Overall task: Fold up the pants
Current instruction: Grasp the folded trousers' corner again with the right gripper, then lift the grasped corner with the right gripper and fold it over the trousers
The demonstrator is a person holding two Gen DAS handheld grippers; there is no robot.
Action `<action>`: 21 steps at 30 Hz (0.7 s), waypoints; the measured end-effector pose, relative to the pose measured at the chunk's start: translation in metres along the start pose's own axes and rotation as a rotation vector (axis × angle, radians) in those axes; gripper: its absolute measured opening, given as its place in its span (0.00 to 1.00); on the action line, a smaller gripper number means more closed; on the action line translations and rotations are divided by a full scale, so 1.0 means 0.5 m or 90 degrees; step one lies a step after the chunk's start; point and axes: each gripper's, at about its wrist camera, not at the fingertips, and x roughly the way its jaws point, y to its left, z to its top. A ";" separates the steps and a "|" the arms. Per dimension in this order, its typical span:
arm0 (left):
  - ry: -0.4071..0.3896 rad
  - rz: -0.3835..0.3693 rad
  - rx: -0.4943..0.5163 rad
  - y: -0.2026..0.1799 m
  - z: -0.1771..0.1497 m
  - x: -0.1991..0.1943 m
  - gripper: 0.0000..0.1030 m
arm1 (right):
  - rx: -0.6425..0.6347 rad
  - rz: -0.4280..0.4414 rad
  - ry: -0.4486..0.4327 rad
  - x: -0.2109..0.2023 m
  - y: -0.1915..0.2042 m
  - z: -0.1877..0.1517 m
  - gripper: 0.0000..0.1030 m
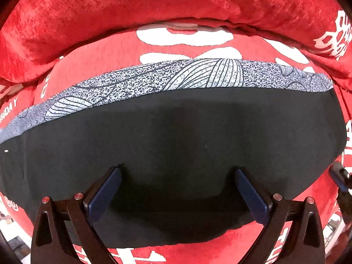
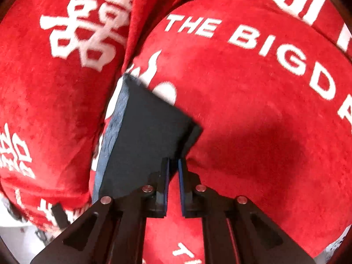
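On the red sofa cushion [image 1: 92, 66] with white letters, the black pants [image 1: 176, 127] lie flat, and a gray patterned band [image 1: 154, 81] runs along their far edge near the back cushion [image 1: 132, 4]. Over them hangs the left gripper [image 1: 178, 189], pointing down with its jaws wide apart and nothing between them. At the corner of the pants nearest the seat's front edge, the right gripper [image 2: 173, 171] has its jaws almost shut — it looks like they pinch the cloth edge, though a thin gap shows. My guess is a fold is starting. Next, the left gripper must grab an edge too — then both lift and carry it over.
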 end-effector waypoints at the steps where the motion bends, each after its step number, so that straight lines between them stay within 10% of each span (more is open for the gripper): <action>1: -0.002 0.004 0.007 -0.003 0.000 -0.001 1.00 | -0.006 0.009 0.010 0.000 0.001 -0.006 0.13; 5: -0.006 0.012 0.021 -0.008 0.000 -0.001 1.00 | -0.015 0.048 0.053 0.017 0.007 -0.042 0.38; 21: -0.014 0.016 0.030 -0.030 -0.015 -0.006 1.00 | -0.034 0.067 0.066 0.057 0.034 -0.050 0.38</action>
